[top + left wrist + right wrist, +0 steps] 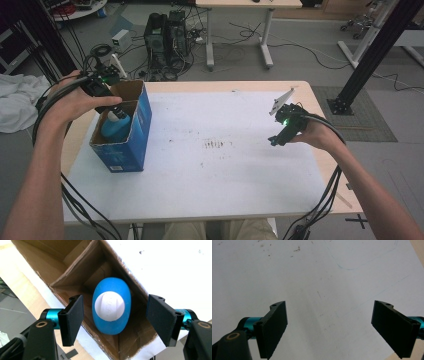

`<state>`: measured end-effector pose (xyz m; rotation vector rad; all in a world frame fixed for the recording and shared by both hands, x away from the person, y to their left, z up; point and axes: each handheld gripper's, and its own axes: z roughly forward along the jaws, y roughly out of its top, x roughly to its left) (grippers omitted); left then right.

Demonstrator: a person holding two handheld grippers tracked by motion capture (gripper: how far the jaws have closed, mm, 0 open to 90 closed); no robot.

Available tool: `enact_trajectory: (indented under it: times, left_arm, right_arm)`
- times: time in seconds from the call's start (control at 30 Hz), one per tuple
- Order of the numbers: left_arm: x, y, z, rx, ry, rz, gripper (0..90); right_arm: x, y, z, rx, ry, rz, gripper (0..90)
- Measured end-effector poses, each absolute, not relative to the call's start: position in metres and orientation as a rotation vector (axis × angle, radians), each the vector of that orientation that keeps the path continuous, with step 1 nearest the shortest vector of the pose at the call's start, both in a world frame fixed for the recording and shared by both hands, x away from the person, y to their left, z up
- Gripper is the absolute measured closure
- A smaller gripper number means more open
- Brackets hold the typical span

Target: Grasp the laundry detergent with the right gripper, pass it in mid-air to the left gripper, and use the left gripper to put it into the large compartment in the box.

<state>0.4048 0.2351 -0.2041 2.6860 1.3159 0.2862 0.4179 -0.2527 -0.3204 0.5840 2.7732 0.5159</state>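
Note:
A blue cardboard box (136, 131) stands open-topped at the table's left, split into two compartments. In the near compartment a blue bottle (115, 125) with a white cap stands upright. My left gripper (114, 104) hangs just above that compartment, pointing down. In the left gripper view the bottle (111, 322) sits between and below the jaws of the left gripper (115, 315), which stand apart from it on both sides, open. My right gripper (276, 140) hovers over the white sheet (312, 277) at the table's right, and its jaws (329, 315) are wide open with nothing between them.
The box's far compartment (62, 257) shows bare brown cardboard. Small dark specks (216, 145) mark the sheet's middle. Beyond the table stand a computer tower (161, 37), a desk's white legs (210, 40) and a black frame post (367, 55). A white cloth (17, 100) lies at far left.

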Motion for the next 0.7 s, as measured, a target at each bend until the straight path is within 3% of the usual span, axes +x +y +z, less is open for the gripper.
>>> enact_trajectory:
  times: [0.27,0.4,0.53,0.6,0.67,0.7]
  left_arm:
    - [0.405,0.231,-0.197,2.684,1.289,0.298,30.6]
    - [0.406,0.210,-0.188,2.705,1.208,0.319,30.6]
    - [0.405,0.220,-0.190,2.688,1.246,0.316,30.6]
    - [0.408,0.193,-0.187,2.737,1.136,0.302,30.6]
    - [0.406,0.215,-0.188,2.702,1.220,0.315,30.6]
    - [0.410,0.177,-0.183,2.749,1.072,0.283,30.6]
  right_arm:
    - [0.418,-0.252,-0.320,0.591,2.771,0.521,12.7]
    - [0.418,-0.252,-0.320,0.583,2.771,0.522,12.7]
    - [0.418,-0.253,-0.320,0.583,2.771,0.522,12.7]
    - [0.418,-0.252,-0.320,0.585,2.770,0.522,12.7]
    - [0.418,-0.252,-0.320,0.585,2.770,0.521,12.7]
    - [0.418,-0.252,-0.320,0.583,2.771,0.522,12.7]
